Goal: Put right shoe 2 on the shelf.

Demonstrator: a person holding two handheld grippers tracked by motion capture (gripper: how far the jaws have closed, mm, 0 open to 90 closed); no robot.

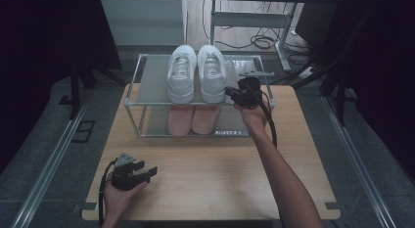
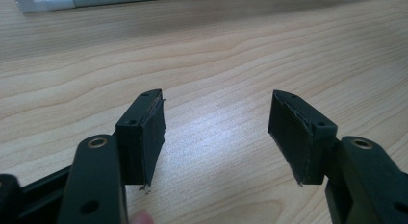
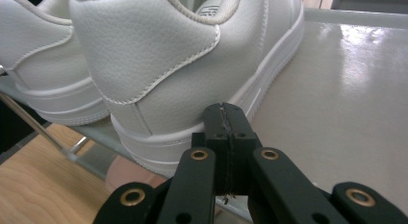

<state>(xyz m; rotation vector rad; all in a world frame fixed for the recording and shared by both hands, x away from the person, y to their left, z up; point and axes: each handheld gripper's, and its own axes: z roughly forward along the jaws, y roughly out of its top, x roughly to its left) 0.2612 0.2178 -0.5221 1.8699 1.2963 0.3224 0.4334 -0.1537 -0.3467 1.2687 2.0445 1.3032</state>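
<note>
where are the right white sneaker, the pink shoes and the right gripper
right white sneaker (image 1: pixel 212 74), high view, on its upper
pink shoes (image 1: pixel 192 119), high view, lower shelf, between the pair's toes
right gripper (image 3: pixel 226 119), right gripper view, at the shut jaw tips

The pink shoes (image 1: pixel 192 119) lie half-hidden beneath the rack's upper shelf (image 1: pixel 151 81). The white sneakers' (image 3: pixel 159 65) toes run past the right gripper view's edge.

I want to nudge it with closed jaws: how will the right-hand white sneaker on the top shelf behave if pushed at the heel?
The right white sneaker will probably slide rather than tip: its flat sole rests on the smooth, glossy top shelf. Its heel looks padded, so the shut right gripper may dent it slightly. It might bump the left white sneaker alongside.
</note>
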